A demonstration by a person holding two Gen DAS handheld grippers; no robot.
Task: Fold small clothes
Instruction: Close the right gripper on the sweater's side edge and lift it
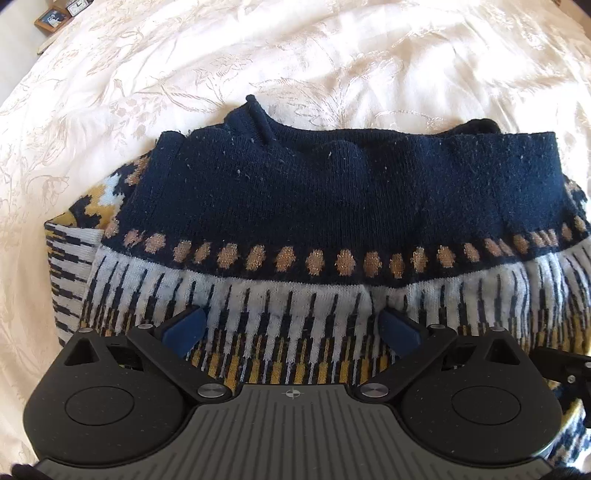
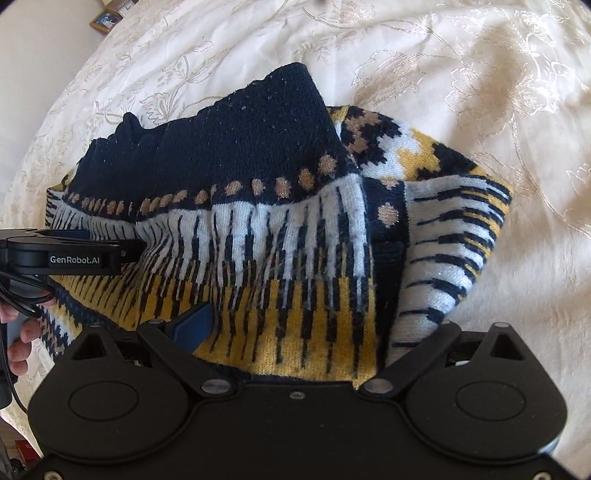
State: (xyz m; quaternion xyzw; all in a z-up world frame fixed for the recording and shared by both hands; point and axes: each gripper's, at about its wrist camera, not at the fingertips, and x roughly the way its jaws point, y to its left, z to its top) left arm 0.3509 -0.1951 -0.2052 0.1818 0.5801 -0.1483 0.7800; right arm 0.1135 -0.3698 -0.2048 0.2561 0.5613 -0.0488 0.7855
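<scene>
The left gripper (image 1: 291,325) points steeply down over the sweater (image 1: 295,221), its jaws spread wide with the blue pads just above the white-and-navy striped band and nothing pinched between them. The right gripper (image 2: 295,332) sits at the sweater's right side; one blue finger (image 2: 195,323) shows over the yellow band, while the other is hidden under a raised fold of striped knit, so whether its jaws are gripping that fold cannot be told. The sweater lies bunched on the cream bedspread (image 1: 332,55), already partly folded, its plain navy part on the far side from the grippers and a patterned sleeve or side panel doubled over at the sweater's right. It looks like a thick, soft knit: light, limp, not slippery, likely to sag and stretch when lifted by one point. The better hold seems to be through doubled layers at a folded edge or near corner, both grippers lifting together. A picture frame (image 1: 51,20) stands well beyond the sweater.
</scene>
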